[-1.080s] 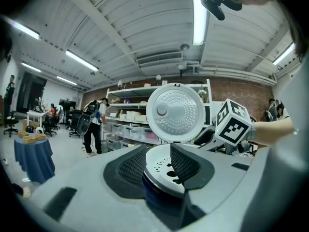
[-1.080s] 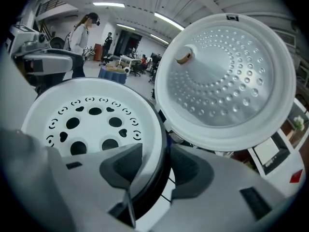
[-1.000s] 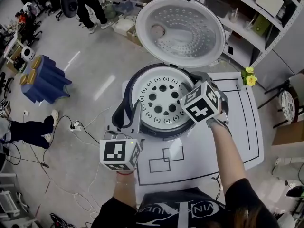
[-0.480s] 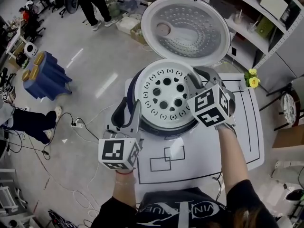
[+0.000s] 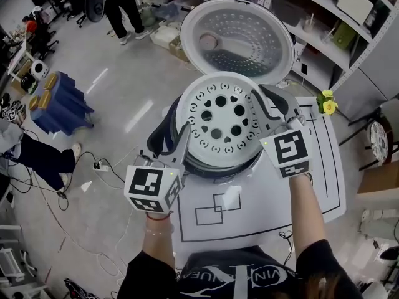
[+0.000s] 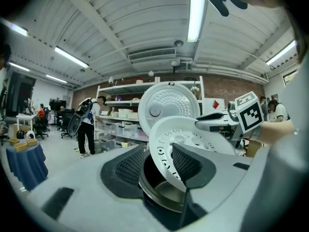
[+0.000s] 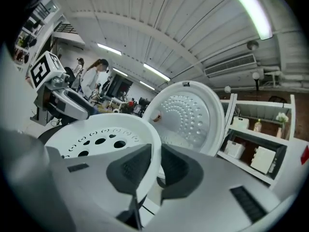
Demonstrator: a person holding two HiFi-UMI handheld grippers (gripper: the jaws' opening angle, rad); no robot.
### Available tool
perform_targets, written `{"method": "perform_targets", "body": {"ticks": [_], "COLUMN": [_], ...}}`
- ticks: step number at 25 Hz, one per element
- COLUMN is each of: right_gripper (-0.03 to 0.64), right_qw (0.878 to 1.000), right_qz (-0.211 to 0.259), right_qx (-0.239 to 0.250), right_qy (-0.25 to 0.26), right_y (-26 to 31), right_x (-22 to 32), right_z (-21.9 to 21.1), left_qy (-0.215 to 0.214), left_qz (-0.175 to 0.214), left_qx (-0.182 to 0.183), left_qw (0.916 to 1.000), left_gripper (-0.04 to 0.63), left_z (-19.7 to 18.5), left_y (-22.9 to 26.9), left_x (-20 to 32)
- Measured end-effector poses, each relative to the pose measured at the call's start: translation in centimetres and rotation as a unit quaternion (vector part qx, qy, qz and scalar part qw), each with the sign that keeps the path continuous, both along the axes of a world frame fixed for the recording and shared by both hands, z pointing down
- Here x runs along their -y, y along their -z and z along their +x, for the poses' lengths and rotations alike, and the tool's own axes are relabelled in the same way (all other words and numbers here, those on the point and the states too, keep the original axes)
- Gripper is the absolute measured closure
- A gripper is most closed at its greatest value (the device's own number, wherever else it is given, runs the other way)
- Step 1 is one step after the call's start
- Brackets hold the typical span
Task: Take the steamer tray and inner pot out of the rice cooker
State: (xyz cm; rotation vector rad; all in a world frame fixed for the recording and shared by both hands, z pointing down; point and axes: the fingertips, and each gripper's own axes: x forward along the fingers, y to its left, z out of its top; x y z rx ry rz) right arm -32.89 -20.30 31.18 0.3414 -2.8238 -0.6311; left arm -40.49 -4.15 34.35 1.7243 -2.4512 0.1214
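The white perforated steamer tray [image 5: 218, 114] hangs tilted above the dark rice cooker [image 5: 161, 143], whose lid [image 5: 237, 39] stands open. My right gripper [image 5: 262, 101] is shut on the tray's right rim [image 7: 152, 151]; its jaws have just been closing on that rim. My left gripper [image 5: 185, 132] is open at the cooker's left side. Its jaws have just been opening, and the tray's lower edge [image 6: 161, 161] stands loose between them. Below the tray, the inner pot's [image 6: 164, 195] dark metal rim shows inside the cooker.
The cooker sits on a white table mat with black outlines [image 5: 262, 198]. Yellow flowers [image 5: 327, 103] stand at the mat's far right corner. Shelving [image 5: 349, 17] lines the right side. On the floor to the left are a blue-draped stand [image 5: 56, 104], cables and a standing person [image 5: 121, 5].
The right gripper closed on the tray's rim and rose, lifting the tray up out of the cooker. The left gripper stayed at the cooker's left side.
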Motion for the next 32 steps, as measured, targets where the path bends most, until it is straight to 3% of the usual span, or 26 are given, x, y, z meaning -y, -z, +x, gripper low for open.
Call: {"method": "perform_targets", "body": {"ticks": [4, 6, 11, 16, 22, 32], "right_gripper": [0.558, 0.56, 0.565, 0.566, 0.566, 0.566], "right_qw": [0.998, 0.997, 0.993, 0.988, 0.981, 0.968], "right_qz": [0.01, 0.004, -0.021, -0.017, -0.01, -0.024], "right_qx": [0.056, 0.075, 0.116, 0.155, 0.181, 0.159], "right_qy": [0.004, 0.002, -0.007, -0.015, -0.067, -0.193], "right_y": [1.7, 2.2, 3.1, 6.6, 8.1, 5.8], "right_x": [-0.2, -0.2, -2.1, 1.2, 2.3, 9.0], "right_z": [1.3, 1.8, 3.1, 7.1, 12.8, 26.4], "left_qy": [-0.016, -0.018, -0.022, -0.038, -0.102, -0.213], "left_qz": [-0.031, -0.033, 0.002, 0.028, 0.065, 0.047], "left_qx": [-0.015, -0.022, -0.01, 0.01, 0.018, 0.003], "left_qw": [0.9993, 0.9991, 0.9997, 0.9988, 0.9926, 0.976], "left_gripper": [0.433, 0.489, 0.5, 0.509, 0.515, 0.515], "left_z": [0.0, 0.3, 1.0, 4.2, 8.3, 19.2], "left_y": [-0.6, -0.3, 1.0, 5.1, 7.7, 6.4], "left_x": [1.3, 1.6, 0.0, 3.6, 5.7, 15.0]}}
